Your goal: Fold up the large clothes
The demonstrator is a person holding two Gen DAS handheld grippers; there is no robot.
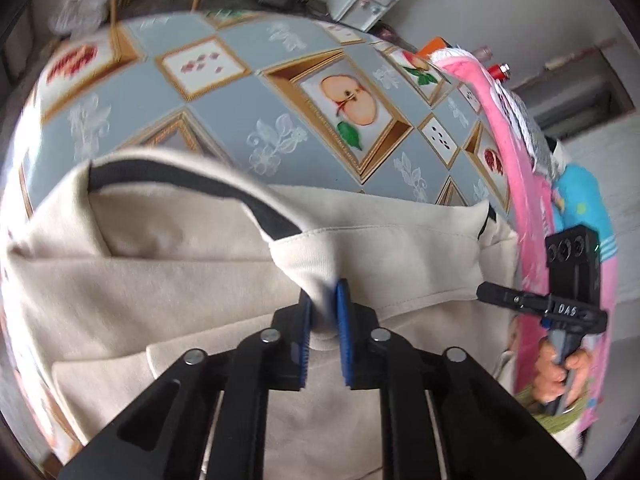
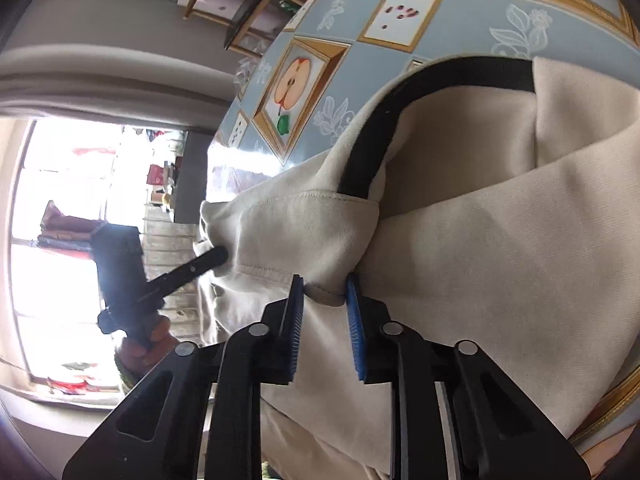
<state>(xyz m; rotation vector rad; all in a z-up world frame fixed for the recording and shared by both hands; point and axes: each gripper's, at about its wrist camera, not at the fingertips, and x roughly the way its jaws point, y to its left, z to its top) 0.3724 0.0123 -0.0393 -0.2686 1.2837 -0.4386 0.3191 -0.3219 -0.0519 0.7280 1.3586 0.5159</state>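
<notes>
A cream garment [image 1: 168, 280] with a black trim band [image 1: 192, 178] is spread over the desk [image 1: 240, 96], which is covered by a blue-grey oilcloth printed with framed fruit pictures. The garment is partly folded, with one layer lying over another.

In the left wrist view, the left tool [image 1: 323, 300] is closed on a bunched fold of the cream fabric, pinched between its blue pads [image 1: 342, 320], just below the end of the black trim. The fabric is pulled up into a small peak at the grip.

In the right wrist view, the right tool [image 2: 325, 292] is clamped on a hemmed edge of the same garment [image 2: 500, 260], the cloth being held between blue pads [image 2: 354, 320]. The black trim [image 2: 400, 100] curves above the grip.

Each tool is seen from the other's camera: the right tool at the right edge of the garment in the left view, held in a hand [image 1: 560, 368]; the left tool's finger pressed into the cloth edge in the right view. A pink sleeve [image 1: 516, 184] is visible at the right in the left view. A bright window [image 2: 68, 216] is seen at the left in the right view.
</notes>
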